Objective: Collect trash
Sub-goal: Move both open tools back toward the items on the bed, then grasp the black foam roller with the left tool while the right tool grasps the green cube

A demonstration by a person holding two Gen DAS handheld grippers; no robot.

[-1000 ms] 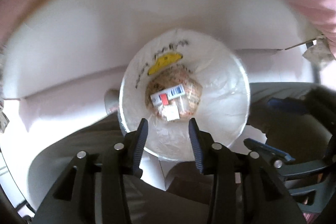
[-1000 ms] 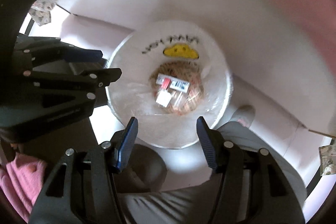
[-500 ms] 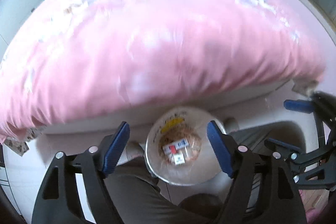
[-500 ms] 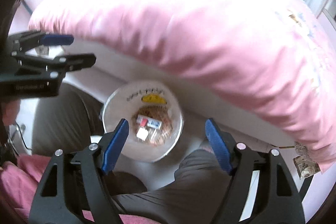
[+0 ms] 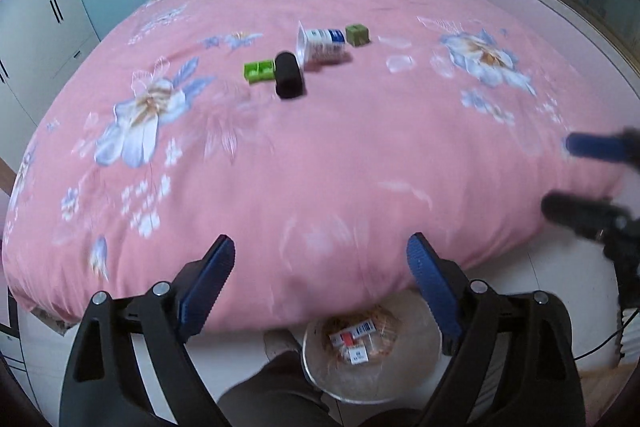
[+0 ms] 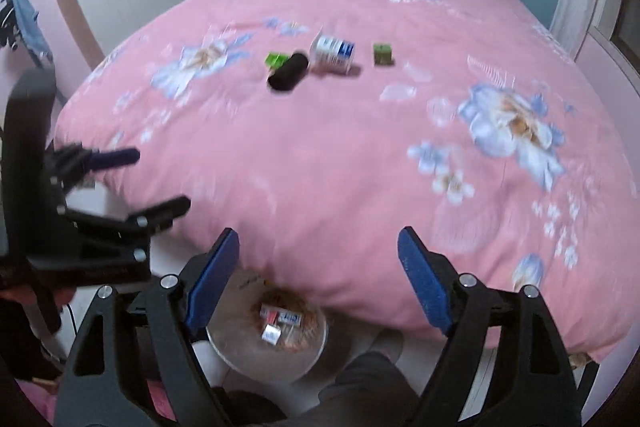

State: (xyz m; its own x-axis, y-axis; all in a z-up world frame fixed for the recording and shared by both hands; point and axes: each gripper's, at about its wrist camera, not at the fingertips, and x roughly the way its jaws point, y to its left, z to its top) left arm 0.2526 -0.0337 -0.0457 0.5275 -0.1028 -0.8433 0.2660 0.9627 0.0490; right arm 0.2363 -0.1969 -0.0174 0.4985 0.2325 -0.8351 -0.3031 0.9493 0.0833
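At the bottom centre of both wrist views, a white bin (image 5: 372, 367) sits on the floor against the foot of a pink flowered bed (image 5: 320, 167), with wrappers (image 5: 352, 341) lying inside it. In the upper middle of the frame, trash lies on the bed: a black tube (image 5: 288, 75) touching a green box (image 5: 259, 71) on its left, a tipped white cup (image 5: 322, 45) just right of the tube, and an olive cube (image 5: 357, 35) beside the cup. The left tongs (image 5: 320, 267) are opening, nothing between the blue pads. The right tongs (image 6: 318, 259) are also opening and empty. Each pair appears blurred at the other view's edge. A trouser leg (image 5: 276, 391) shows at the bottom.
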